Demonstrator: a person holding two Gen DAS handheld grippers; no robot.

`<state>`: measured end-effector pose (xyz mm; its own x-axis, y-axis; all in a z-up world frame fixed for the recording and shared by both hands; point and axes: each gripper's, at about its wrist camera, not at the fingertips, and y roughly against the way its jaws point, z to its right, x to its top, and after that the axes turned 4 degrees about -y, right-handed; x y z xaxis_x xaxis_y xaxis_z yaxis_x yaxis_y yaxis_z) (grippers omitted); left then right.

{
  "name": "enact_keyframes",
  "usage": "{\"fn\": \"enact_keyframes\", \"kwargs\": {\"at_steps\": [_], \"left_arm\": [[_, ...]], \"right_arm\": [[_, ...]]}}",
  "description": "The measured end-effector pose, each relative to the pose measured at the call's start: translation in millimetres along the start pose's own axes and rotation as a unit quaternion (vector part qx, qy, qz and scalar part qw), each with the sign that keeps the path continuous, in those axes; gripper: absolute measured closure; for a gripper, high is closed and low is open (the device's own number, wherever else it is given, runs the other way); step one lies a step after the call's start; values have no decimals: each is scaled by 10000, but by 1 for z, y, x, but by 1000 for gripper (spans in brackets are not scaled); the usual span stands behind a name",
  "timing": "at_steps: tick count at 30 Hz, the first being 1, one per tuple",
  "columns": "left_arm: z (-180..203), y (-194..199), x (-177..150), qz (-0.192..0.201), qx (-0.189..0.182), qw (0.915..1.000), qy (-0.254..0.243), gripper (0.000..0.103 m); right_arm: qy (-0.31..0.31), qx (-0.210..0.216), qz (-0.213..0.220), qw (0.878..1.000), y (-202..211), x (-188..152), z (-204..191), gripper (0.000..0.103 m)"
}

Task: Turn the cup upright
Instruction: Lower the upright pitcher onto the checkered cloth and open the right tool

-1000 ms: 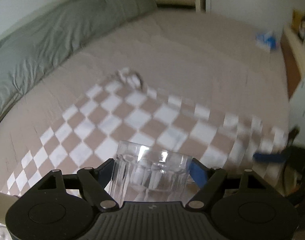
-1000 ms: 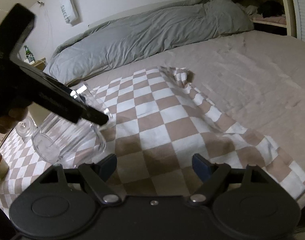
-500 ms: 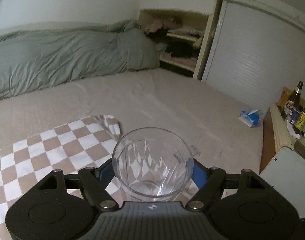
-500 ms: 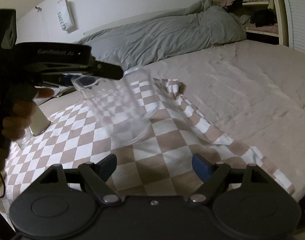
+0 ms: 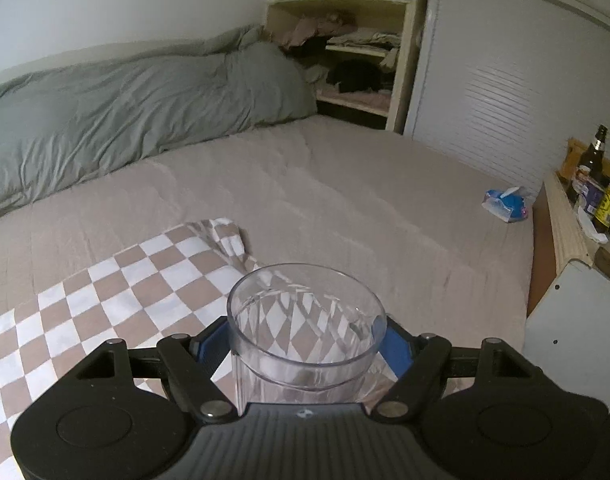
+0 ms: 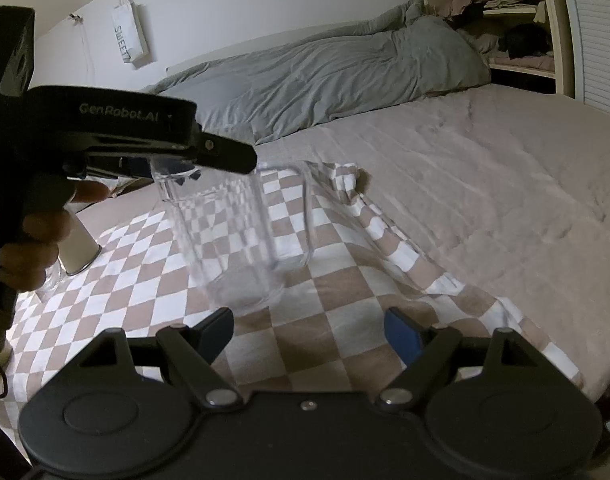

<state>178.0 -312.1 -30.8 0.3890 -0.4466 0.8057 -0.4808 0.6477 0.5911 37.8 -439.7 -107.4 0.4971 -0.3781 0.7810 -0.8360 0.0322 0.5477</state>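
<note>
A clear faceted glass cup [image 5: 305, 332] stands upright between the blue pads of my left gripper [image 5: 305, 346], mouth up, gripped near its rim. In the right wrist view the same cup [image 6: 233, 240] hangs upright from the left gripper [image 6: 201, 160], its base close to the checkered cloth [image 6: 325, 300]; I cannot tell if it touches. My right gripper [image 6: 307, 330] is open and empty, just in front of the cup.
The brown and white checkered cloth [image 5: 105, 300] lies on a beige bed. A grey duvet [image 5: 125, 112] is at the back. A cream cylinder [image 6: 79, 248] and a small glass item stand at the cloth's left. A blue tissue pack [image 5: 505, 204] and bottles [image 5: 591, 172] are at the right.
The left gripper has turned the cup from lying on its side to upright, mouth up, and lowered it toward the cloth. The right gripper has stayed open and nearly still.
</note>
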Motion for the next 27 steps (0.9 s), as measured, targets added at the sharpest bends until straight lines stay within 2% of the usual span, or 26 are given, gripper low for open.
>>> {"fn": "enact_keyframes", "kwargs": {"at_steps": [8,15,21,27], "left_arm": [[1,4,-4,-83,13,10000,-12,24],[8,13,-8,-187,28,9997,-131,11],[7,41,-15,-125,37,9999,-21,5],[1,87,-24,84,275,9995,132,3]], "right_arm": [[10,1,16,10000,3,1,-2,20],[45,17,44,10000,10,5,-7,20],[60,-15,134,9999,23,13,-17,17],[146,-59,271,9995,42,20,-35,12]]}}
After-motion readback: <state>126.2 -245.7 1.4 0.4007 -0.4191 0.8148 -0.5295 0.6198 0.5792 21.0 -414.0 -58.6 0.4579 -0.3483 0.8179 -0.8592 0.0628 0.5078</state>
